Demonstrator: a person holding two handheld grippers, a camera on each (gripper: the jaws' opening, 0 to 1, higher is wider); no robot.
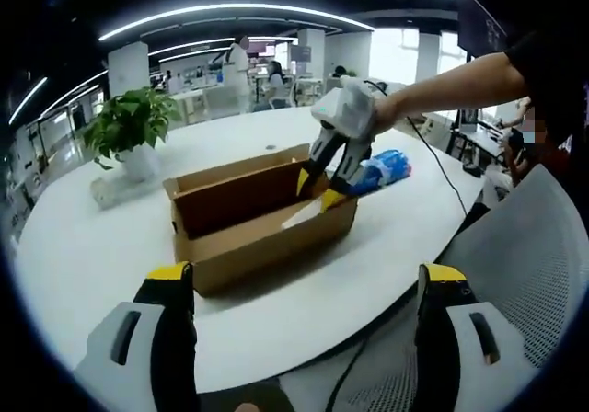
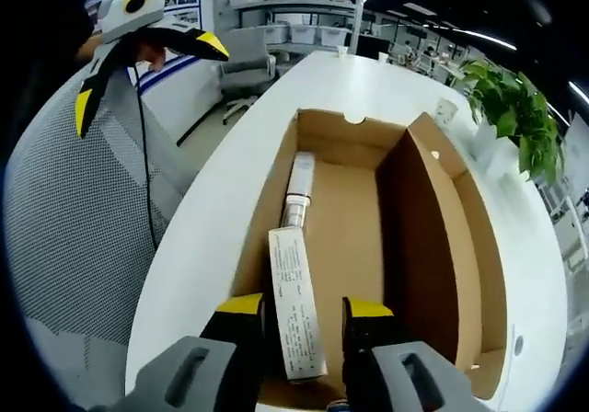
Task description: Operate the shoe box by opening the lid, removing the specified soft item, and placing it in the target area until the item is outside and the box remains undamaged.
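The brown cardboard shoe box (image 1: 262,233) lies open on the white table (image 1: 92,256), its lid (image 2: 416,237) standing up along one side. My right gripper (image 2: 306,309) reaches into the box (image 2: 354,246), shut on a long white printed packet (image 2: 293,283). From the left gripper view that gripper (image 1: 317,196) hangs over the box's right end with the white packet (image 1: 302,215) at its tips. A white roll (image 2: 299,184) lies further along the box floor. My left gripper (image 1: 306,279) is open, back from the table's edge, and appears raised and open (image 2: 147,76) in the right gripper view.
A blue and white soft pack (image 1: 382,168) lies on the table just behind the box. A potted plant (image 1: 129,131) stands at the far left. A grey mesh chair (image 1: 515,274) sits at the table's near edge. People and desks are far behind.
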